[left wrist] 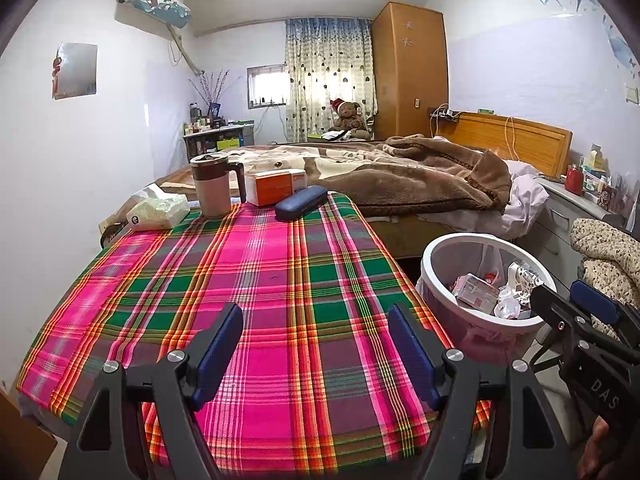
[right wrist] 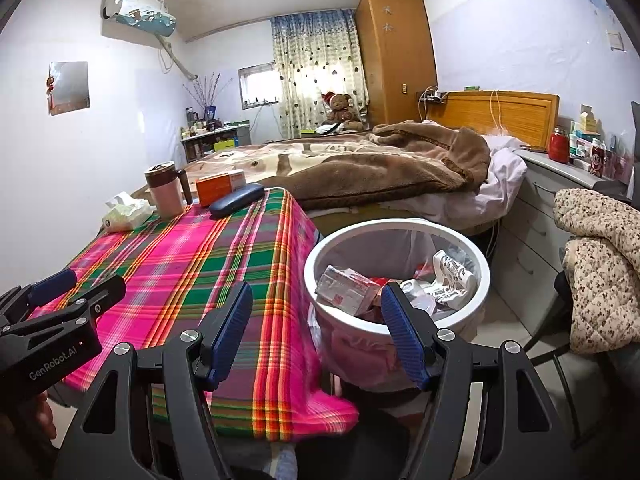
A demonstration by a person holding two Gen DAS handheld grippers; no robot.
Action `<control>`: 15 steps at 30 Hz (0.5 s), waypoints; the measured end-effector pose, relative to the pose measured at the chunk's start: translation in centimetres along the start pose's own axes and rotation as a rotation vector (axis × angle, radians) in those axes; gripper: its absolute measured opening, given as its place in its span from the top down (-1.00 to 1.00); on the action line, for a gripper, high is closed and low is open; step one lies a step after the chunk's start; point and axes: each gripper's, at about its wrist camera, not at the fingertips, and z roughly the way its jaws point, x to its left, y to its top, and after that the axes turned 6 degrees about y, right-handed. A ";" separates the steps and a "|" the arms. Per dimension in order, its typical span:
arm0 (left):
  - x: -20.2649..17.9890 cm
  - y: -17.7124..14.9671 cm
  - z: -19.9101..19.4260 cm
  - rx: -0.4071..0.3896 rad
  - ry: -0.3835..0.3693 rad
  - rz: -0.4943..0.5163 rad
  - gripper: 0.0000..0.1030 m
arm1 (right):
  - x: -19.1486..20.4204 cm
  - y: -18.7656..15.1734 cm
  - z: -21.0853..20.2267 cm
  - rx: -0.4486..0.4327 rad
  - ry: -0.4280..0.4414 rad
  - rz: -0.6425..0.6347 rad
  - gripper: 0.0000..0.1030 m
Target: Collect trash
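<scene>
Both grippers, left (left wrist: 316, 350) and right (right wrist: 316, 330), were held agape and empty, trash (right wrist: 352, 288) already lay in the bin (right wrist: 486, 276), so the tissues (left wrist: 158, 212) could be mistaken for litter

Bright, even daylight enters through the curtained window (left wrist: 328, 80), which glares white. Both views stay sharp. Fisheye bending and dark vignetting mark the corners.

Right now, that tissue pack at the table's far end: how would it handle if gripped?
The tissue pack looks soft-wrapped, so probably squashes and is light. A loose tissue sticks up, likely to pull out if pinched there. Lying flat on the tablecloth, it shouldn't roll.
</scene>
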 end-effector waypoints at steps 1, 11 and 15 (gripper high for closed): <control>0.0 0.0 0.0 0.001 -0.001 0.001 -0.45 | 0.0 0.0 0.0 0.000 0.001 0.000 -0.32; 0.0 -0.1 0.1 0.006 -0.004 0.002 -0.45 | 0.1 0.0 -0.1 0.000 -0.003 0.003 -0.32; -0.1 -0.2 0.1 0.011 -0.006 0.002 -0.45 | 0.1 0.0 0.0 0.001 -0.002 0.004 -0.32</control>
